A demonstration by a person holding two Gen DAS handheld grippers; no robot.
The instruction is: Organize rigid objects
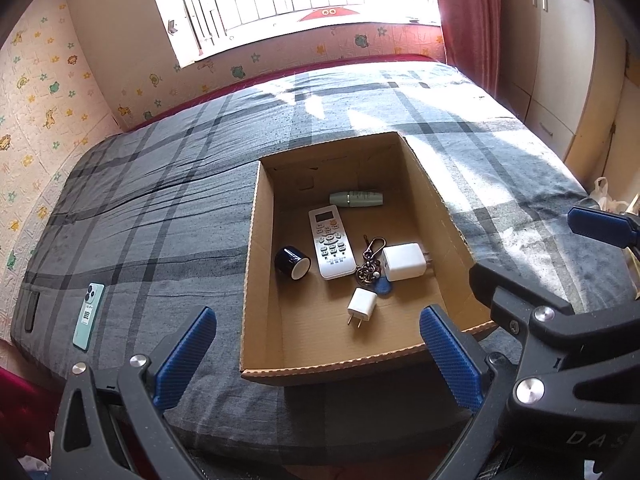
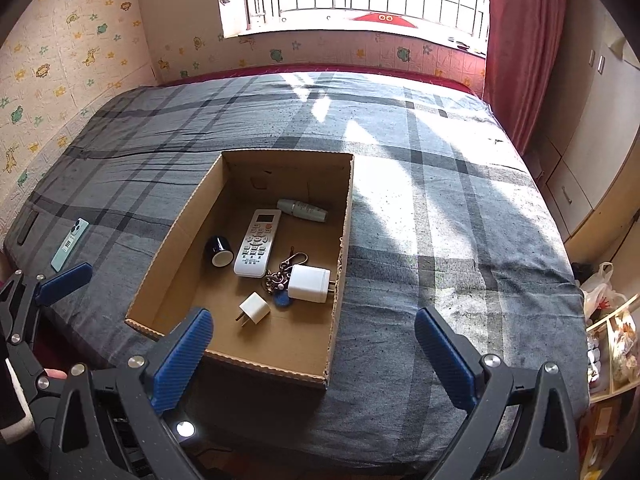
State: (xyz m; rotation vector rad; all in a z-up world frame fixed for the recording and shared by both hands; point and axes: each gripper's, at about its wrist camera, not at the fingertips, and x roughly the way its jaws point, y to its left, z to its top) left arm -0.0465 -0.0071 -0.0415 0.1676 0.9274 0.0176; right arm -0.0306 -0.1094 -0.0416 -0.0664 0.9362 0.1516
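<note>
Left gripper [image 1: 316, 354] spread wide and empty, right gripper [image 2: 314, 350] likewise, cardboard box [image 2: 168, 248] on bed [image 2: 440, 208] just ahead of both, remote [image 2: 258, 243], chargers, keys inside, phone [image 1: 89, 310] left of box.

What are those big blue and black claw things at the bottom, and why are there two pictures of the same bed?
Those are tongs that a person holds, one in each hand, like big tweezers. Each has a little camera looking out along its blue fingers, so you get two pictures: one from the left tongs and one from the right tongs. Both are wide open and hold nothing.

Below them is a bed with a grey checked cover. On it sits a cardboard box. Inside lie a white remote control, a small dark cup on its side, a pale green tube, a bunch of keys, a big white charger and a small one. A green phone lies outside the box.
</note>
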